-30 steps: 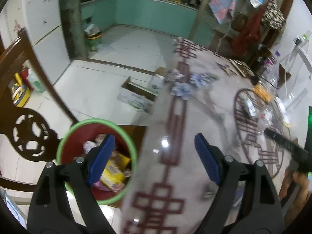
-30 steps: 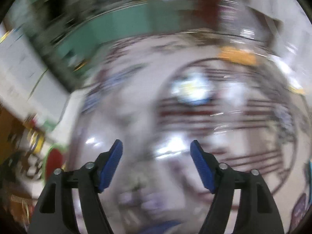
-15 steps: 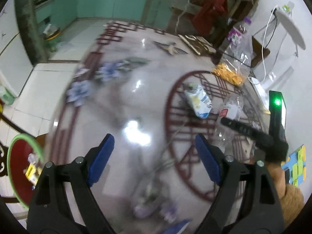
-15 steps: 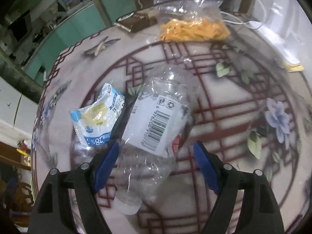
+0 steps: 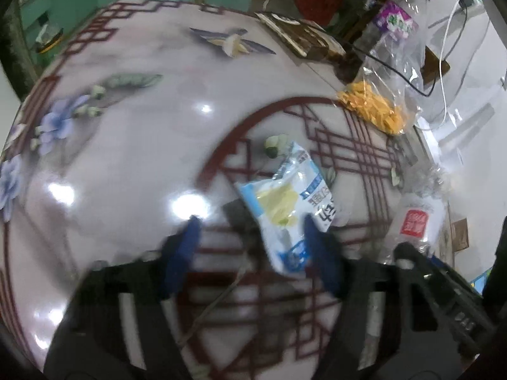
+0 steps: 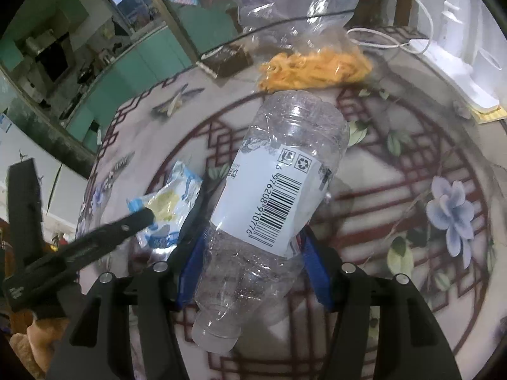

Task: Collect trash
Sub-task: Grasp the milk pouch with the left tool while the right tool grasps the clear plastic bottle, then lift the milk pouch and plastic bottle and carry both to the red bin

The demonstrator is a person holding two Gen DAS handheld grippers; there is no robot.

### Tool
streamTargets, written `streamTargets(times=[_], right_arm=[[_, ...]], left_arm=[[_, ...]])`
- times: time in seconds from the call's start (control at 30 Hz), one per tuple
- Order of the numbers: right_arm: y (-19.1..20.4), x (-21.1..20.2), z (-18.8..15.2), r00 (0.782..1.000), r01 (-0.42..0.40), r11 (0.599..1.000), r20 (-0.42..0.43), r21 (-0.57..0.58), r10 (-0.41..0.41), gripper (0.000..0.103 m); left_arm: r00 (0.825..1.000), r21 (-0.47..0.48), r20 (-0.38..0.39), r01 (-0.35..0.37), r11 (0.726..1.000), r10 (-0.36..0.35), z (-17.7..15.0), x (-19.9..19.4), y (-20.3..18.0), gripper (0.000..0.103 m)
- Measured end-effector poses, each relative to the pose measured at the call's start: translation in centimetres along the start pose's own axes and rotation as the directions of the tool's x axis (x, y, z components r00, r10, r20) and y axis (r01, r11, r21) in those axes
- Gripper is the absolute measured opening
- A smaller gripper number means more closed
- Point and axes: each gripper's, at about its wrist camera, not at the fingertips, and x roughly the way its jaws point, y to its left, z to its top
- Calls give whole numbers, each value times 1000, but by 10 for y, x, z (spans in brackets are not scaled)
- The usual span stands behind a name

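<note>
The right gripper (image 6: pixel 250 272) has the bottle (image 6: pixel 275 202) between its blue pads (image 6: pixel 190 272); its jaws have just been closing, and both pads appear to sit against the clear walls below the label, so it looks like a pinch, though the plastic's transparency makes true contact hard to confirm. The bottle lies on the table (image 6: pixel 396 209) with its long axis running away from the gripper, capped neck nearest and base far, so the jaws cross it squarely. It is empty, crumpled and clear, with a white barcoded label. The left gripper (image 5: pixel 250 247) is blurred in its own view; its jaws have just been closing and stand partly spread, with the wrapper (image 5: pixel 285 202) between them, its near end close against the right pad (image 5: pixel 320 253), the left pad apart from it. The wrapper lies flat just left of the bottle, long axis also pointing away, blue and white with a pale yellow panel, creased. Farther off, a clear bag of orange snacks (image 6: pixel 317 66) rests at the table's far edge.
</note>
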Motion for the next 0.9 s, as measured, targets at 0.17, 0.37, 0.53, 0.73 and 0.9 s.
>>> streamTargets(times=[0.17,0.37,0.53,0.73,0.9], right_arm=[[1,-9,2,1000,0,1000,25,1,0,57],[24,-31,2,998,-1,999,65,-48,4,57],[48,-65,-15,995,-42,996,87,-84,50,57],[79,-100,-49,990,-99,986,89,-131,112,57],[107,-127,-73,984,-131,973,97,-188,151,57]], left_arm=[[999,10,-20,42,999,-42,-1,6,-1,7],[998,61,57,23,998,-27,-8,-43,-6,5],[990,74,139,-12,997,1,-28,-109,-4,5],[974,78,218,-79,994,61,-61,-172,1,5],[957,64,276,-107,992,86,-93,-214,7,5]])
